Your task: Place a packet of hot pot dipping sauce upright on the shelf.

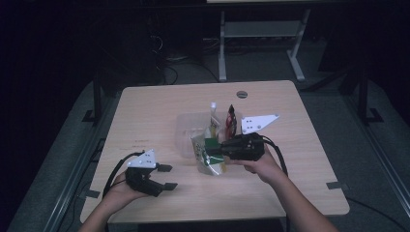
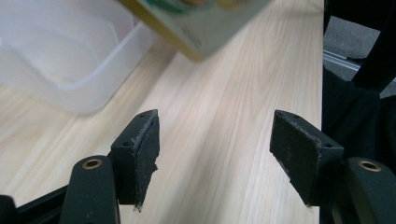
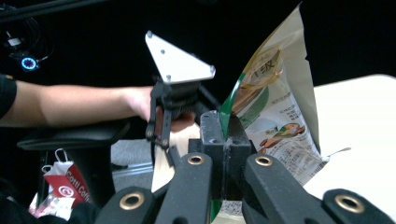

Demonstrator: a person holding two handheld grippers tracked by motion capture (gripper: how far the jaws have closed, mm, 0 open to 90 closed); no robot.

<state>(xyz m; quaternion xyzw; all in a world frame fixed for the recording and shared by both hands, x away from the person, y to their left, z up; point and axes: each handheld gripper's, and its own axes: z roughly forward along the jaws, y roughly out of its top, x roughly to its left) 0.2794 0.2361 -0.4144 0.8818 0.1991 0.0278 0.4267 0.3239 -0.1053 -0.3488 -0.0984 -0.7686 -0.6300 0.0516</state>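
Near the middle of the table (image 1: 145,111): a tub (image 1: 186,130), with two packets standing in its far part, one (image 1: 213,118) left of the other (image 1: 231,120). Just in front of the tub, at its near edge: a pouch (image 1: 205,154), pinched at its right side by the right gripper (image 1: 223,151), whose hand (image 1: 261,166) sits right of and nearer than the tub. Well to the tub's near left, above the table's front edge: the left gripper (image 1: 167,177), jaws apart, pointing right.

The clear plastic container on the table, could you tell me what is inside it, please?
Two packets stand upright in the clear container: a pale one and a red one. The snack bag held by the right gripper covers its near side, so anything there is hidden.
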